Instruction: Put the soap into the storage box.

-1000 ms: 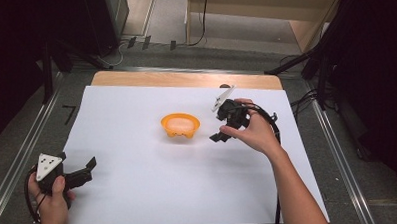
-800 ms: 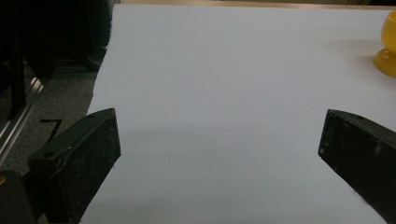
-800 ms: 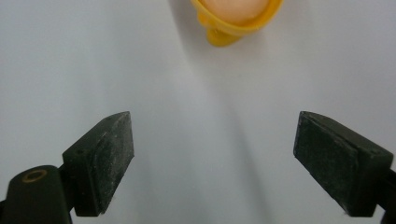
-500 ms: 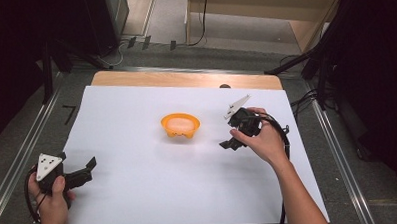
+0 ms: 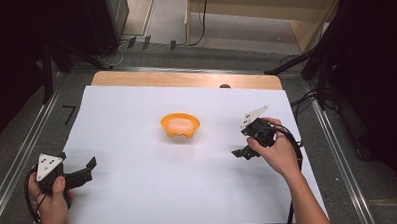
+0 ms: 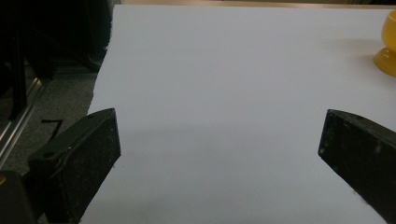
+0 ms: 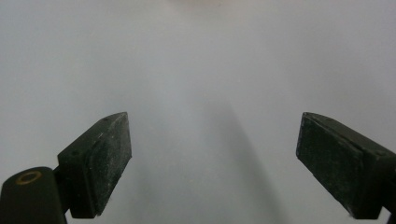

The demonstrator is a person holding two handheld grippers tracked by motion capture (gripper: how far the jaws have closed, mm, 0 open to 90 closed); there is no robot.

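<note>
An orange bowl [image 5: 180, 126] stands on its foot near the middle of the white sheet [image 5: 139, 204]. Its edge also shows at the far right of the left gripper view as the orange bowl [image 6: 388, 44]. My right gripper [image 5: 241, 144] is held low over the sheet to the right of the bowl, well apart from it. Its jaws have just been opening, and in its own view the right gripper [image 7: 212, 140] stands open over bare white sheet with nothing between the jaws. My left gripper [image 5: 88, 170] rests at the sheet's near left, pointing right, and the left gripper [image 6: 219, 135] is open and holds nothing.
The white sheet covers most of a wooden table [image 5: 185, 78], whose far strip stays bare. Metal rails [image 5: 18, 158] run along both sides. Cables [image 5: 306, 100] lie off the right edge. A dark cabinet [image 5: 98, 20] and a wooden frame [image 5: 264, 32] stand beyond the table.
My right hand has drawn back from beside the bowl, moving right and toward the near edge, and sits lower. The left hand has stayed put.
</note>
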